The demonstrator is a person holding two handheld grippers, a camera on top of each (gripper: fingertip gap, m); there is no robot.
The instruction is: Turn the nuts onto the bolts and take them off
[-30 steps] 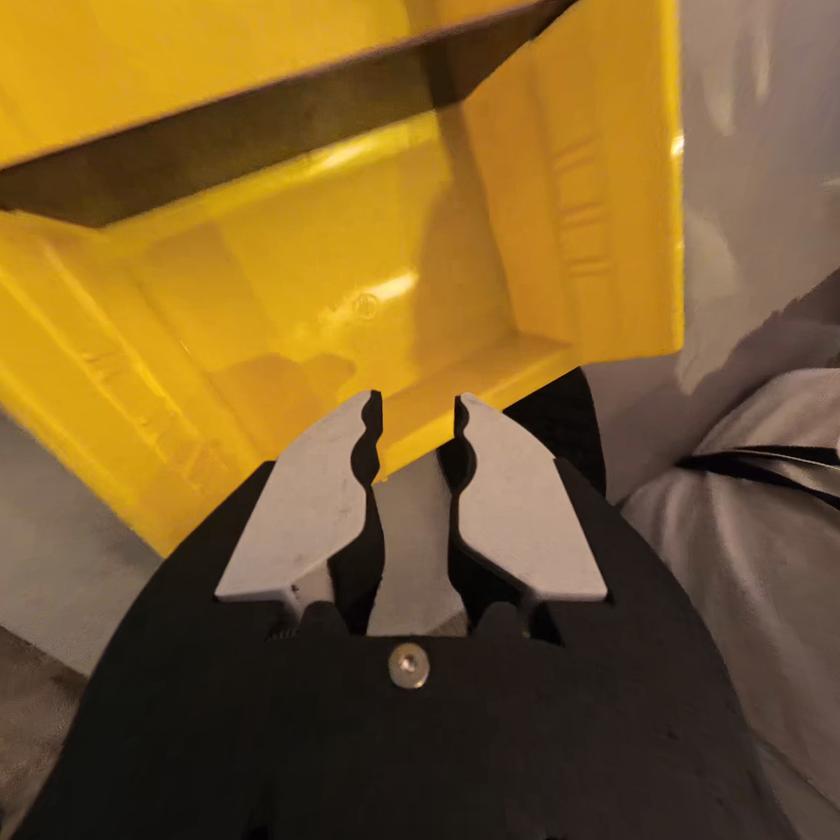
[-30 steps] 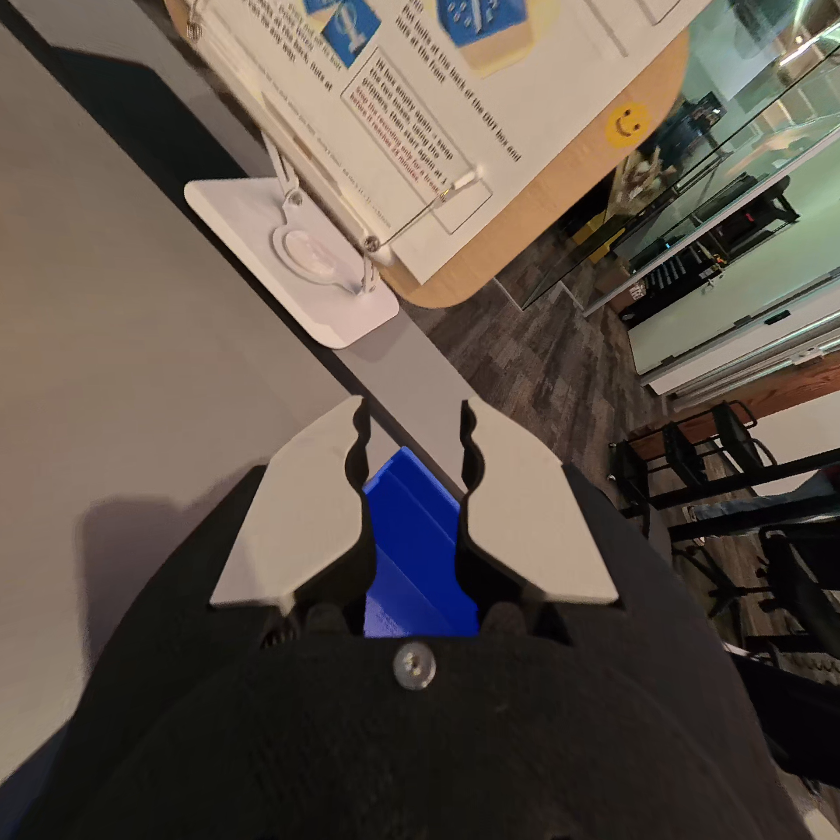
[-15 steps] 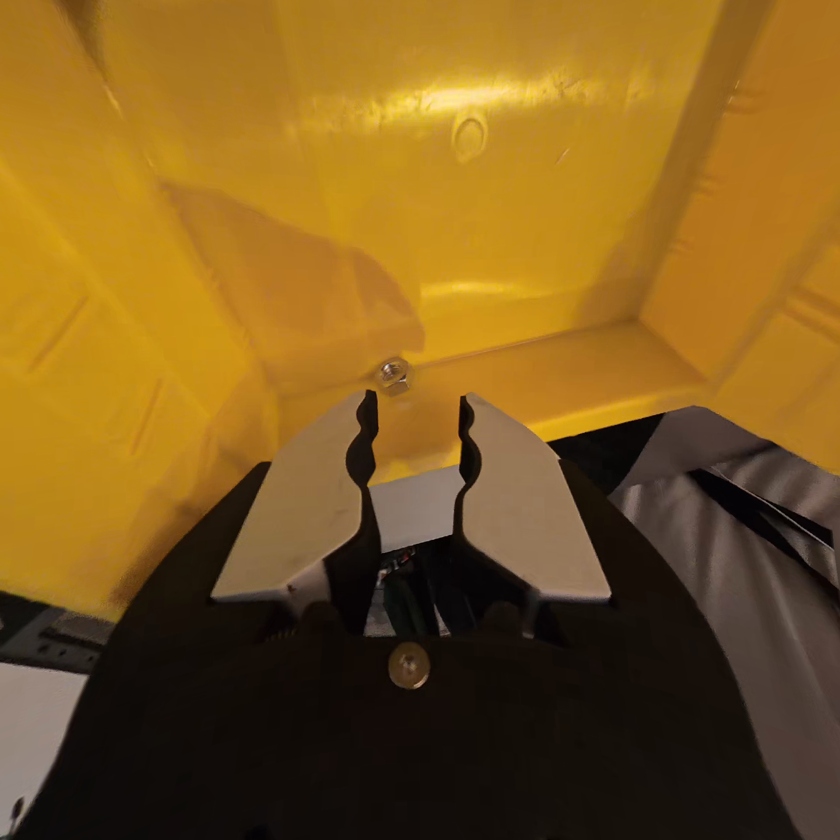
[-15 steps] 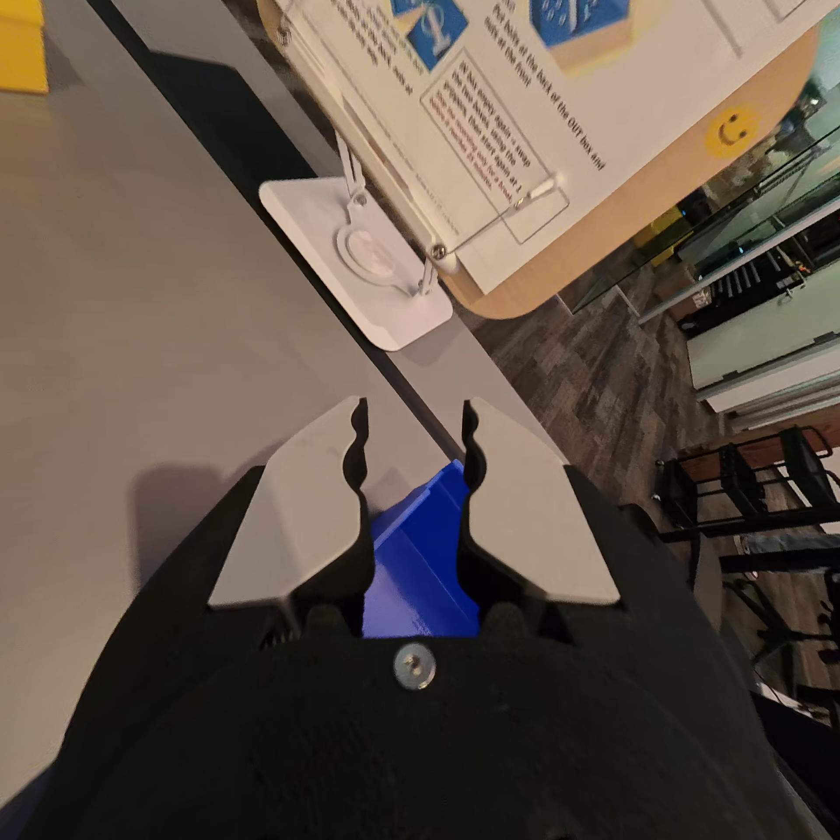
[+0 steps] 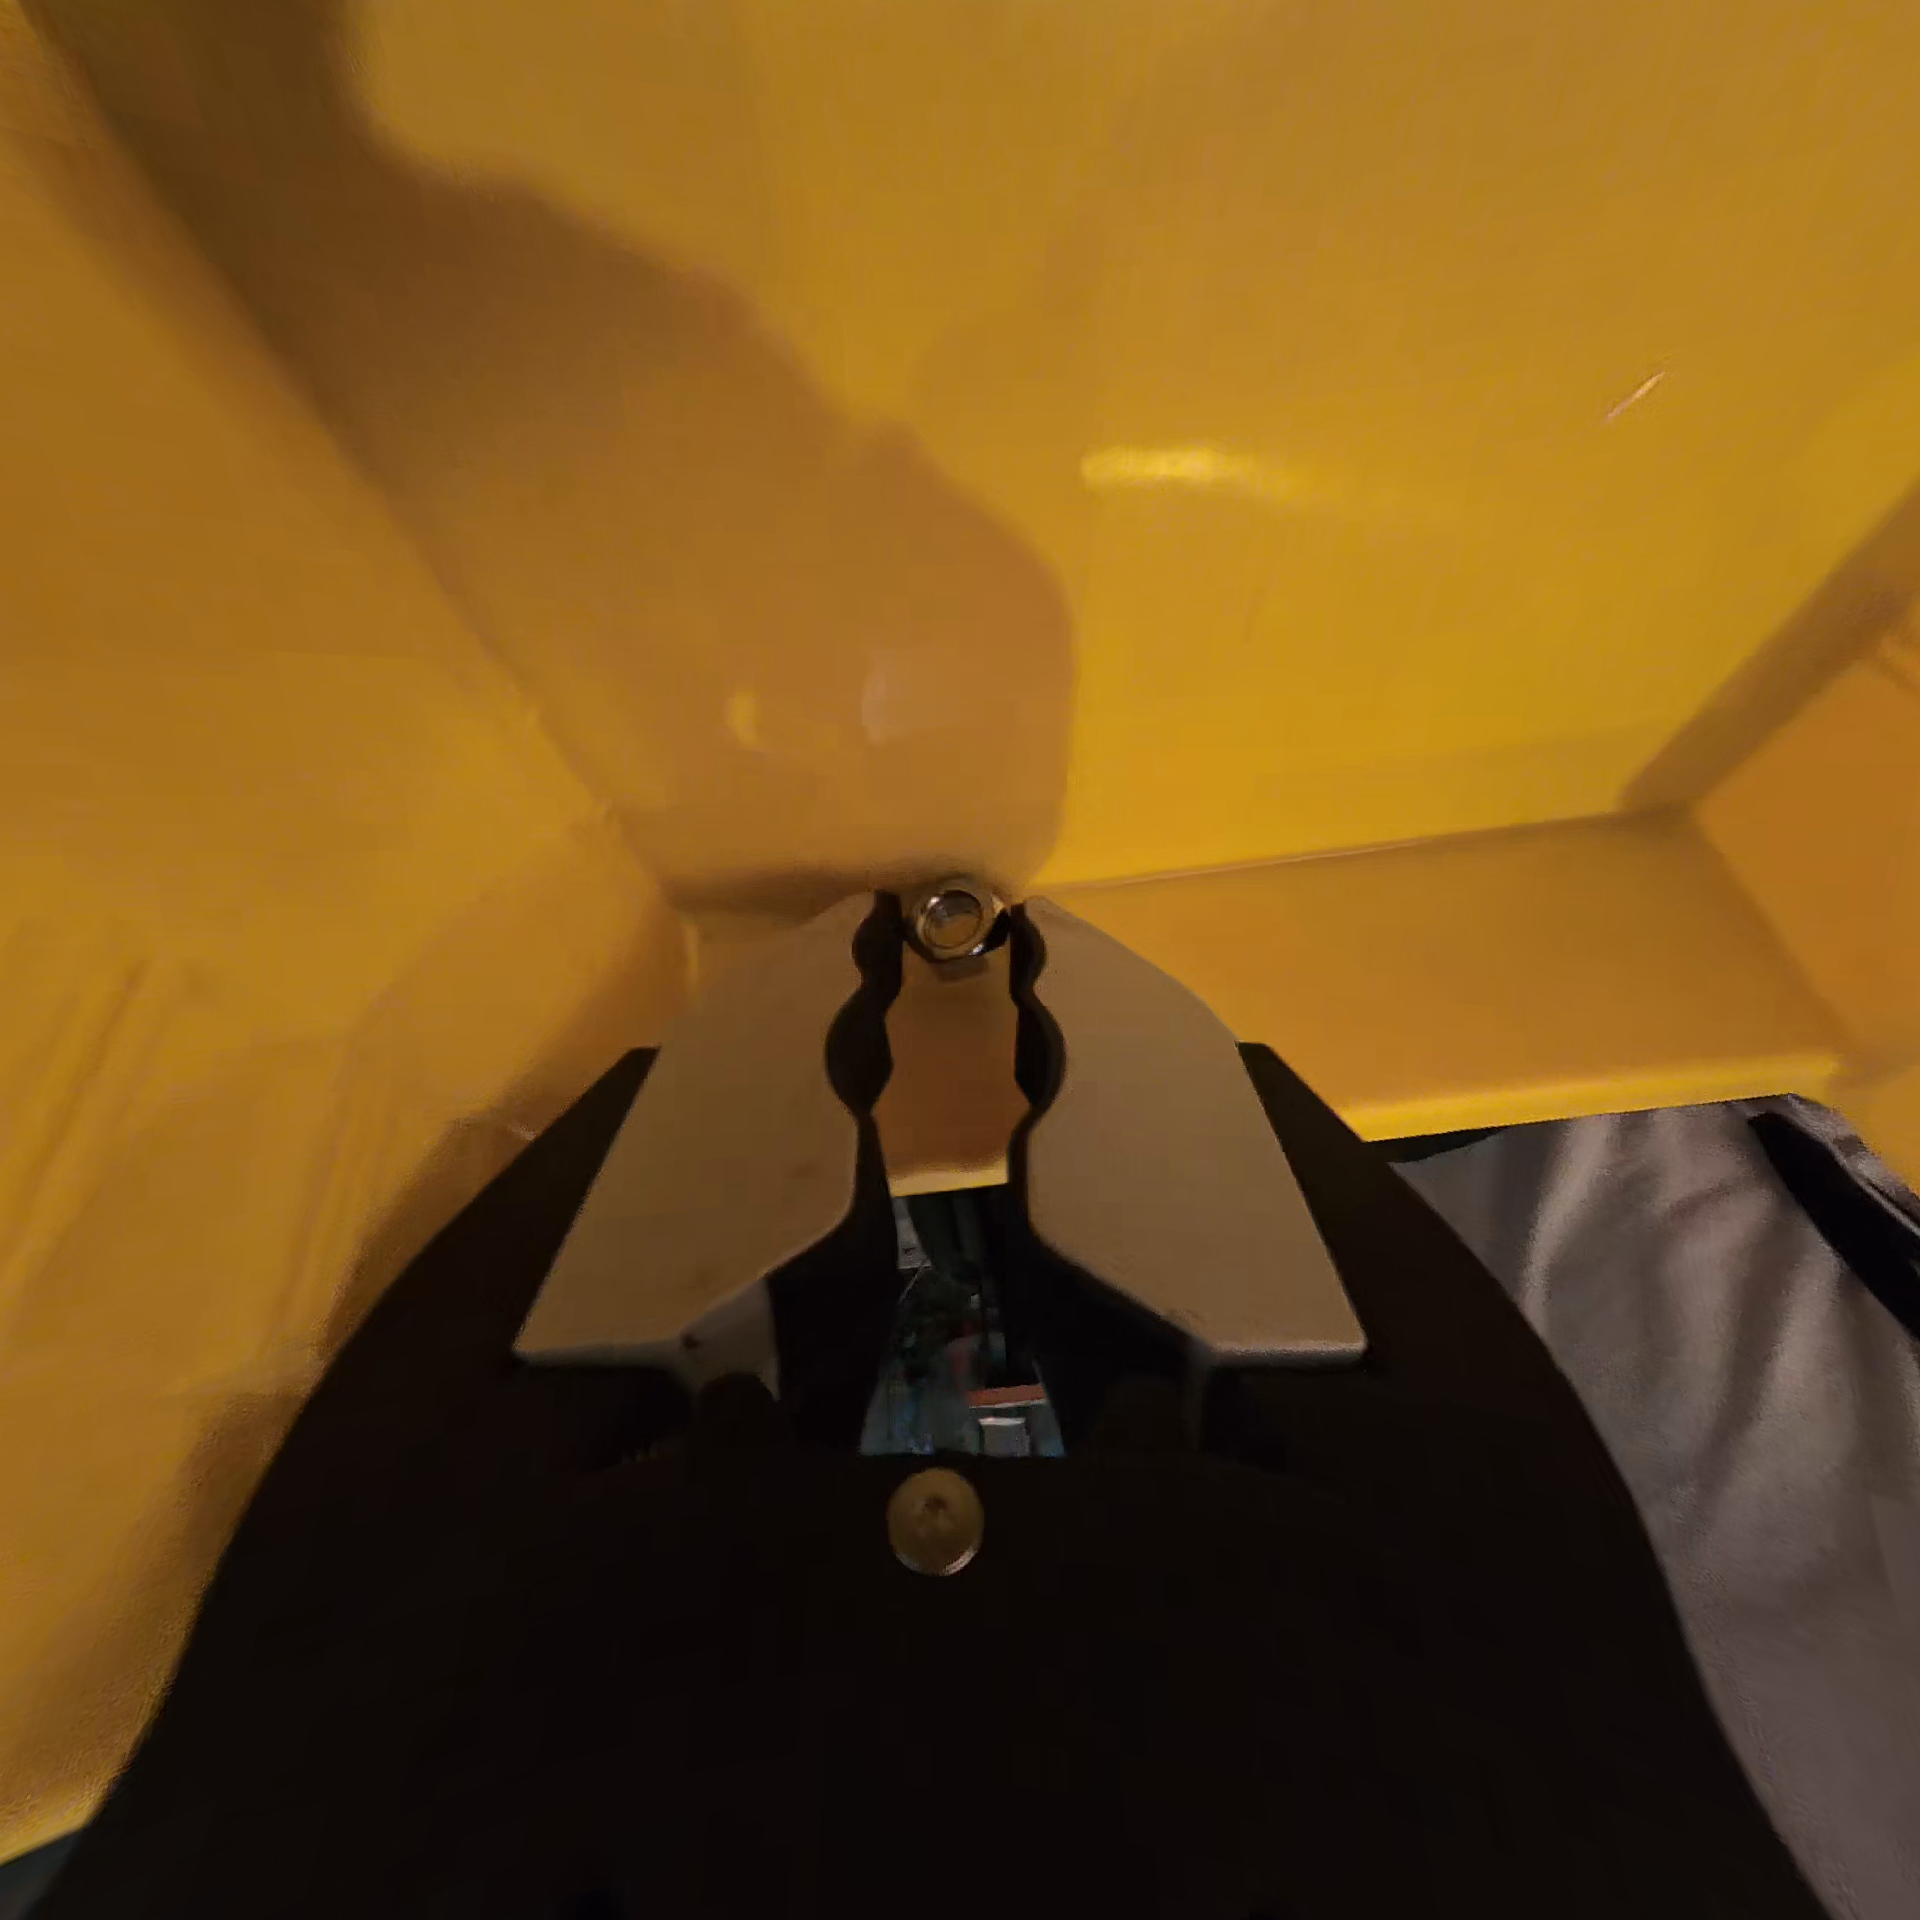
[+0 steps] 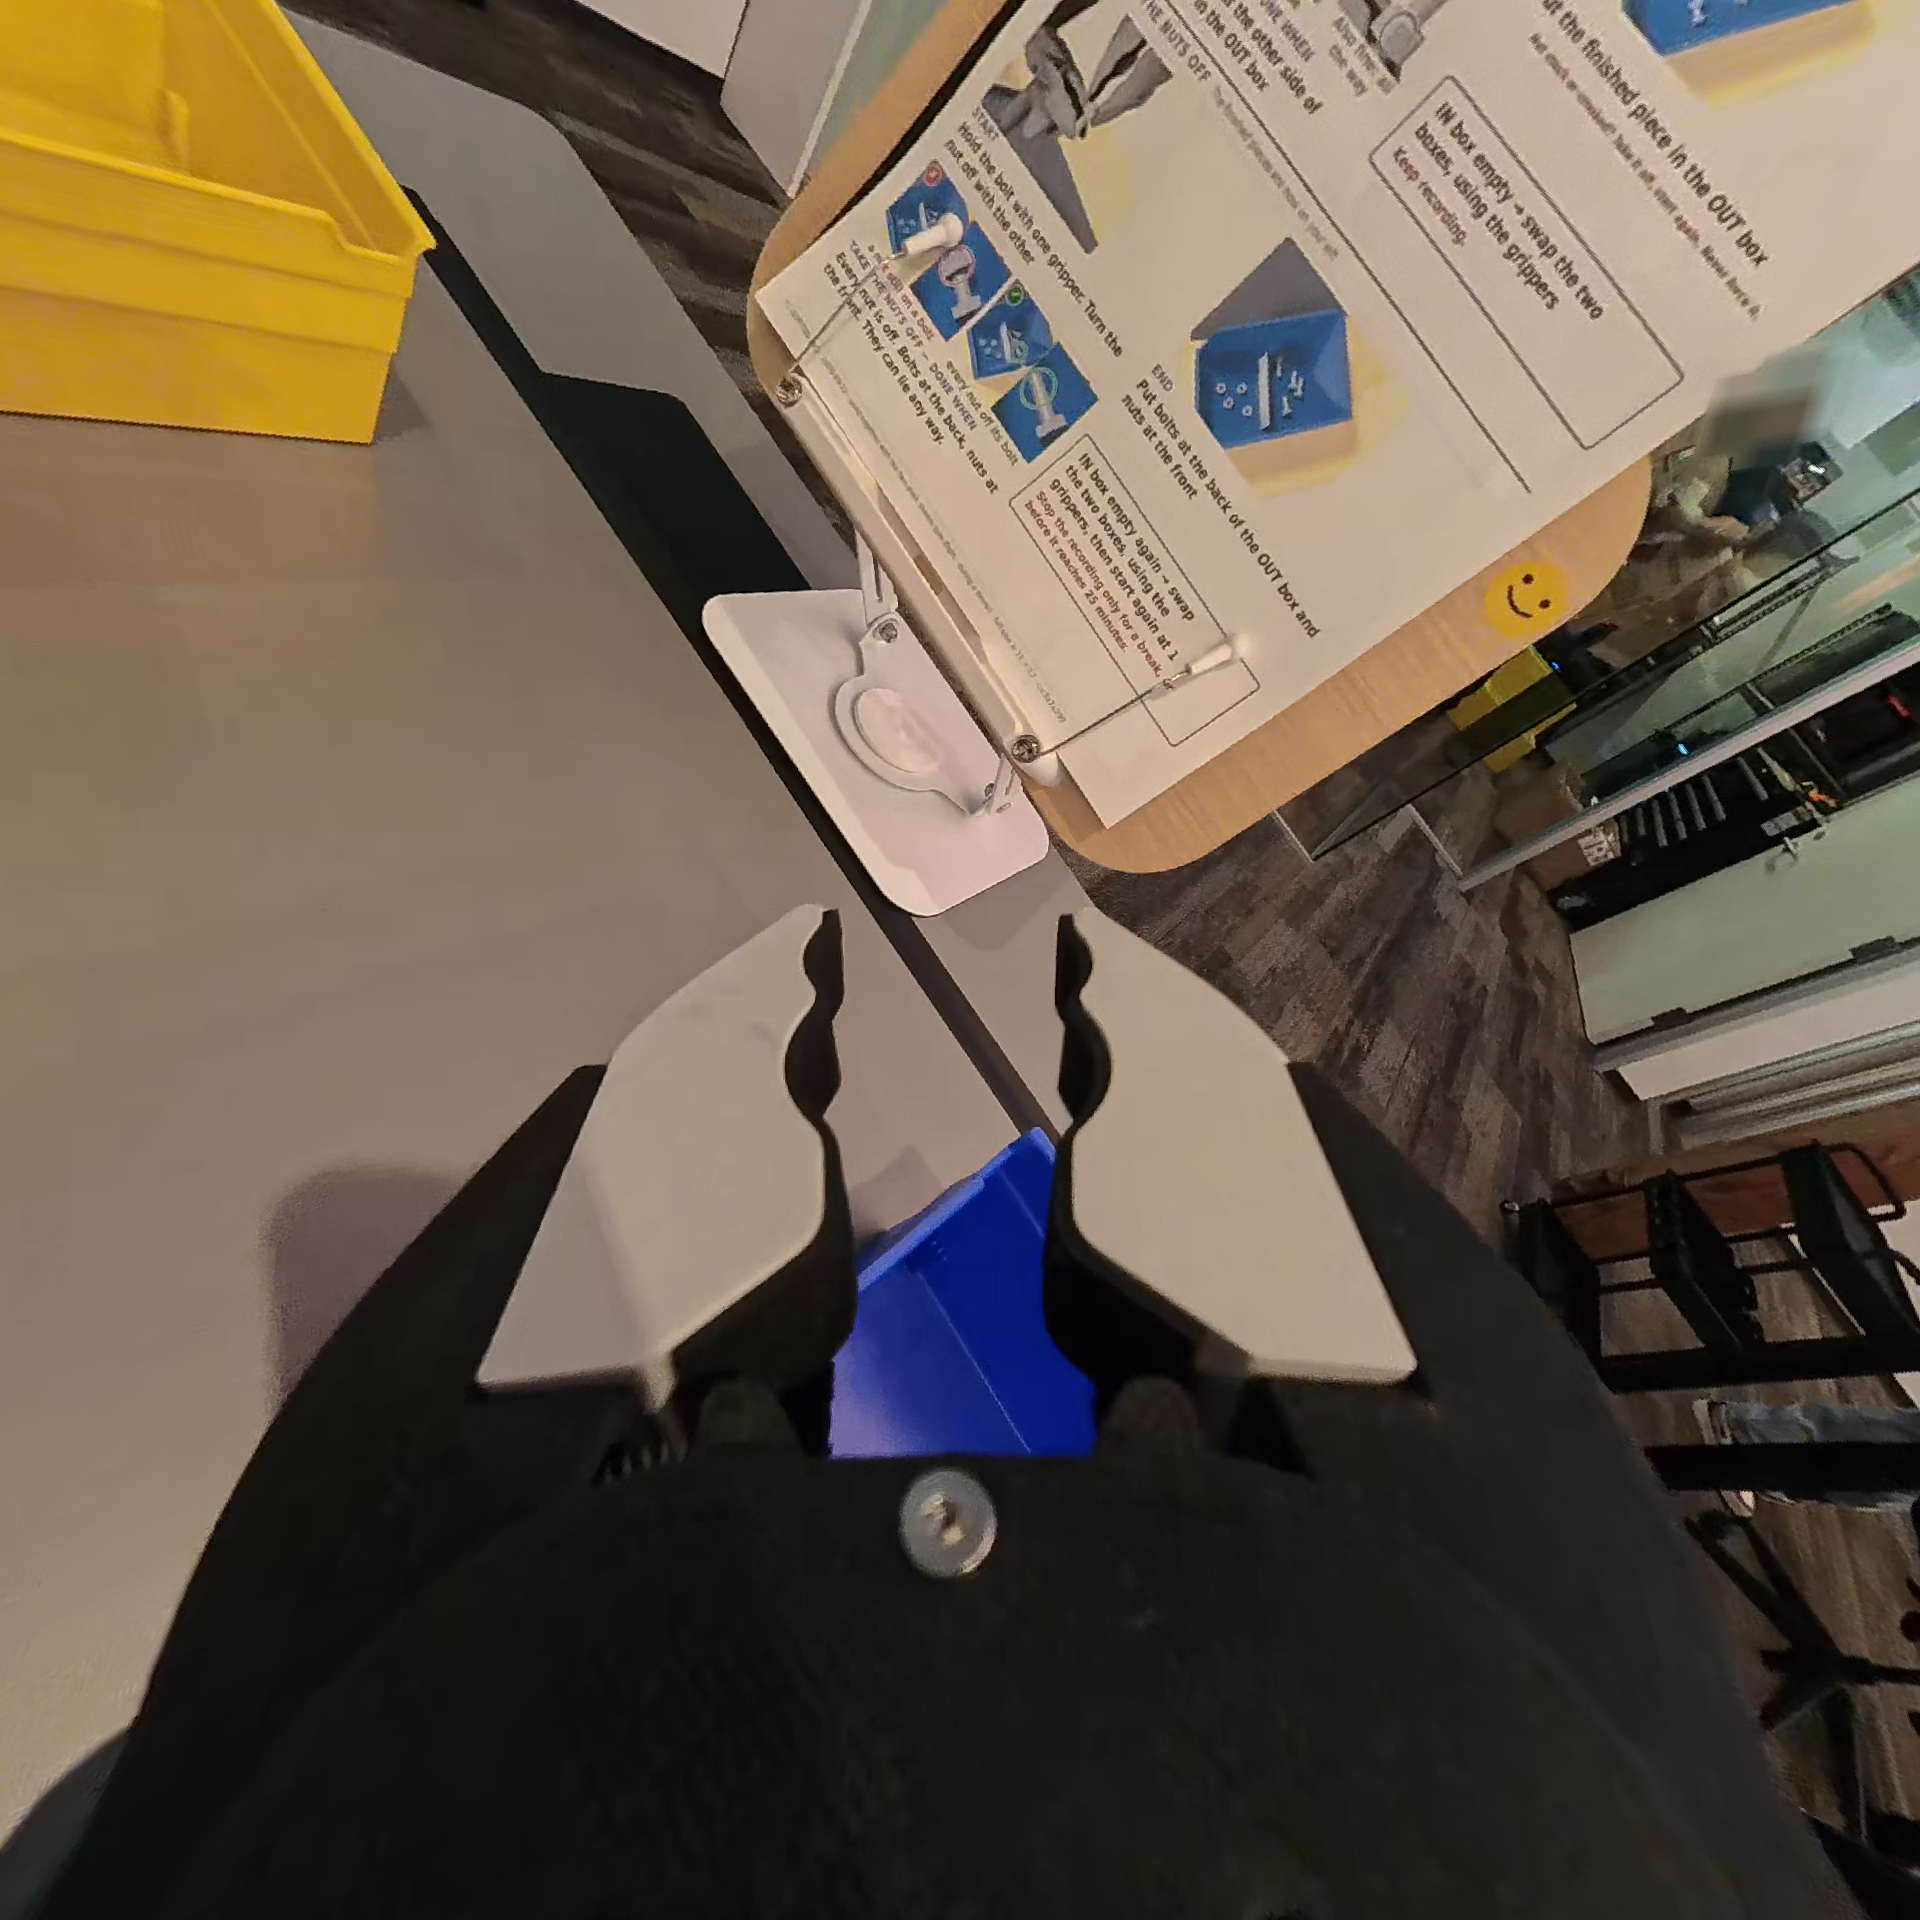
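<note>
Left tool (image 5: 945, 925) is down inside the yellow bin (image 5: 1351, 312), tips pinching a small steel nut (image 5: 948, 922) at the bin's front corner, by the low wall. Right tool (image 6: 945, 940) spread wide w/ nothing in it, above the grey counter (image 6: 312, 727); blue bin (image 6: 956, 1330) just under it, instruction sheet stand (image 6: 883, 727) beyond.

Black tongs (image 5: 948, 914), wavy-edged grey fingers (image 6: 707, 1143), one central screw (image 6: 948, 1522)
</note>
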